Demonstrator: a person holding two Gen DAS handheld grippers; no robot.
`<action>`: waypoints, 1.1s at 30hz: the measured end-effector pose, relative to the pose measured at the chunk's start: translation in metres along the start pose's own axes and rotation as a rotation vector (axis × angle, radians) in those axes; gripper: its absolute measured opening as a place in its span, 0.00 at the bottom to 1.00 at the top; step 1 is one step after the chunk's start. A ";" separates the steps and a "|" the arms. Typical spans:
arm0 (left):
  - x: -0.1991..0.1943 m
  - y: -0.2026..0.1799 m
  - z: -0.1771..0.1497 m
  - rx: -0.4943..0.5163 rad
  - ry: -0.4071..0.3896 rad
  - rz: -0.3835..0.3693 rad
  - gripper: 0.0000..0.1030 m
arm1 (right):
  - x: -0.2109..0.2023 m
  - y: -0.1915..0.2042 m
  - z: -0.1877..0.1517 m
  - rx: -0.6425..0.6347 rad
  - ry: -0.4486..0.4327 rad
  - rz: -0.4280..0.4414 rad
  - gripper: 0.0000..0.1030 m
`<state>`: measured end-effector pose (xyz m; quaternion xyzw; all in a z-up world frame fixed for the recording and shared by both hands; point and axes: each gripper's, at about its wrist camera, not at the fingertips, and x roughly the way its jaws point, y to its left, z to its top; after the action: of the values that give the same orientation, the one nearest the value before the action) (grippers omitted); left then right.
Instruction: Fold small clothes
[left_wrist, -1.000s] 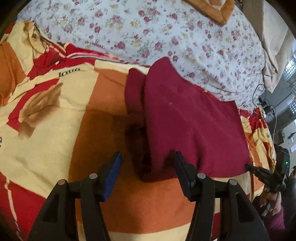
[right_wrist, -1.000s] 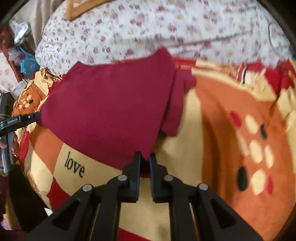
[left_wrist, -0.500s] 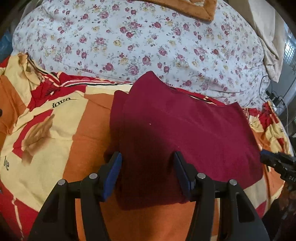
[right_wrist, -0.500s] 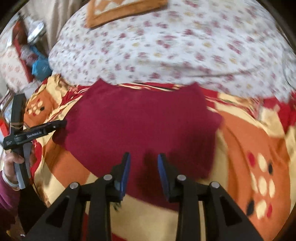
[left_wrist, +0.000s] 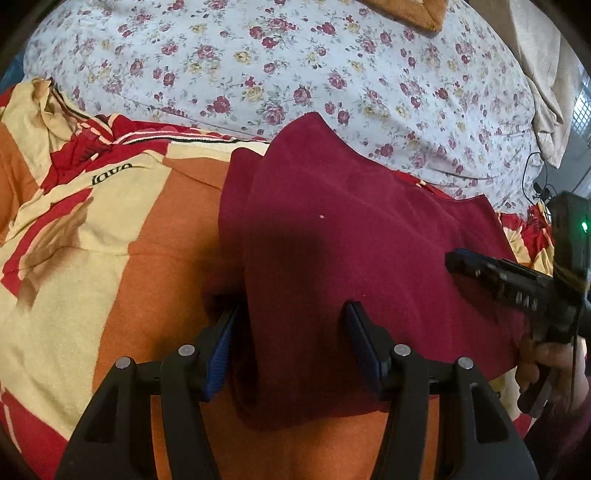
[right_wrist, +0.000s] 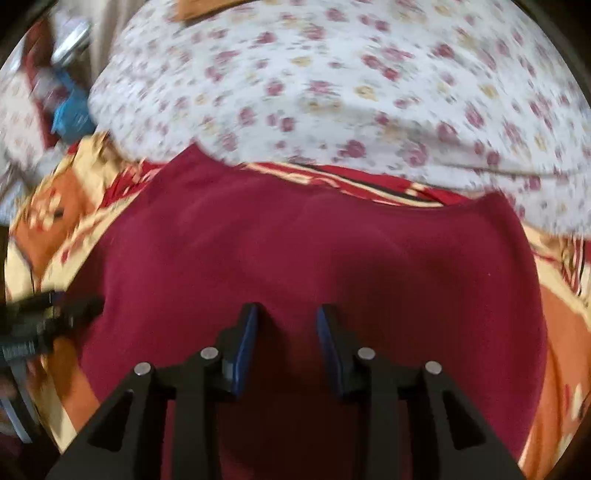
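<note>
My left gripper (left_wrist: 291, 325) stands apart over the near left edge of the folded maroon garment (left_wrist: 351, 240), which lies flat on the orange-and-cream blanket (left_wrist: 122, 266) below the floral quilt (left_wrist: 295, 62), while my right gripper (right_wrist: 284, 328), clamping nothing, is opening above it.

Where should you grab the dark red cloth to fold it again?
Probably at the near corner of the dark red cloth, coming in from the near side. That edge lies loose on the blanket, doubled over with a lip the fingers could slide under.
</note>
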<state>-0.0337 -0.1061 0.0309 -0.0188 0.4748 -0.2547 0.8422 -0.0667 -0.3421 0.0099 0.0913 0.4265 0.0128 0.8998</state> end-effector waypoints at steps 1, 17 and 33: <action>-0.001 0.000 0.000 -0.006 -0.003 -0.002 0.47 | 0.002 -0.004 0.003 0.029 0.005 0.009 0.34; -0.006 0.007 0.002 -0.045 -0.018 -0.045 0.47 | 0.008 0.013 -0.005 -0.029 0.010 -0.015 0.67; -0.009 0.030 0.013 -0.164 -0.044 -0.136 0.48 | 0.009 0.022 0.004 -0.032 0.011 -0.045 0.68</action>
<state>-0.0147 -0.0785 0.0372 -0.1256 0.4730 -0.2712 0.8288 -0.0567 -0.3205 0.0089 0.0670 0.4332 -0.0002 0.8988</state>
